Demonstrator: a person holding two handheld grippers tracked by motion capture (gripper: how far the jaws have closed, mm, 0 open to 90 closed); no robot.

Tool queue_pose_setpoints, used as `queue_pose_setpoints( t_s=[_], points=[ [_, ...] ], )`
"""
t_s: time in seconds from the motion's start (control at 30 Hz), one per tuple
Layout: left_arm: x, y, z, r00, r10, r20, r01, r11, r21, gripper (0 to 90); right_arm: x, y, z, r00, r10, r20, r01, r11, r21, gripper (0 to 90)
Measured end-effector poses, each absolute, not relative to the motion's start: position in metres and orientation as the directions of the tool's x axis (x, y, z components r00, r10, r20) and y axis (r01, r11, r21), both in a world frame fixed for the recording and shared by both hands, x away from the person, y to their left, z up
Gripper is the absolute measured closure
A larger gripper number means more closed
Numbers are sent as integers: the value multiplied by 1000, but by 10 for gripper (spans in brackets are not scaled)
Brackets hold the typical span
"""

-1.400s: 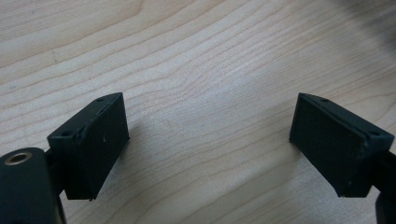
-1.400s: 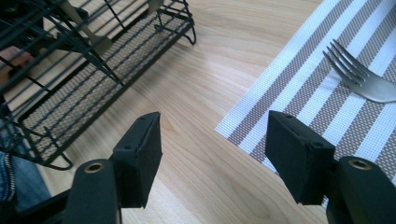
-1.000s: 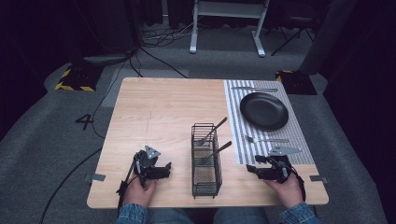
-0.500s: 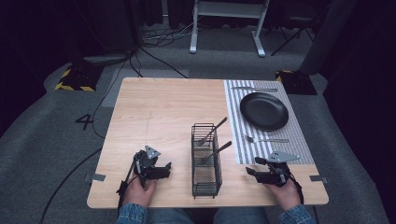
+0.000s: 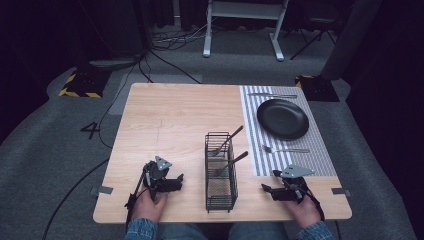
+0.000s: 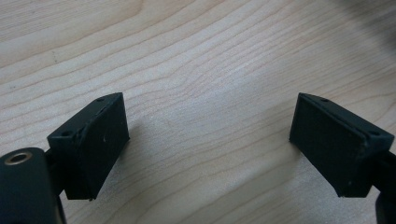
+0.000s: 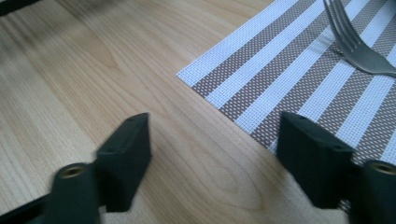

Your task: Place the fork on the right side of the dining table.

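Right gripper (image 5: 267,189) jaws just opening wide, nothing between them, low over the table (image 5: 170,115) by the placemat (image 7: 299,79) corner, fork (image 5: 285,149) lying just beyond, left gripper (image 5: 179,178) open, basket (image 5: 220,172) between them.

Table setting and floor clutter, wooden table (image 5: 170,120).
Striped placemat (image 5: 251,150) lies along the table's right edge. Black plate (image 5: 282,119) sits on its far half, with a knife (image 5: 272,95) beyond it by the far edge. Tape tabs (image 5: 102,190) mark the near corners. On the grey carpet are a hazard-striped block (image 5: 82,85), cables (image 5: 165,50), a white stand (image 5: 242,25) and a "4" mark (image 5: 92,131).
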State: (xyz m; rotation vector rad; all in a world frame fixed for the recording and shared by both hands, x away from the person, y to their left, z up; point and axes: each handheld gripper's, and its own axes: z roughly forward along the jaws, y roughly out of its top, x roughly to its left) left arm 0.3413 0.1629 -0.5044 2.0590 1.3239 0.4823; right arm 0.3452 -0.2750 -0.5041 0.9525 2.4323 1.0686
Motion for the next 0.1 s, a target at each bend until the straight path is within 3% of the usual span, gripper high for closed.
queue_pose_setpoints(
  t_s=[0.03,0.1],
  points=[
    [341,163,-504,427,904,-33,671,-292,682,116,345,-274,-505,-704,710,-26,469,492,733,103],
    [341,163,-504,426,904,-34,671,-291,682,116,345,-274,-505,-687,726,-18,489,481,727,98]
  ],
)
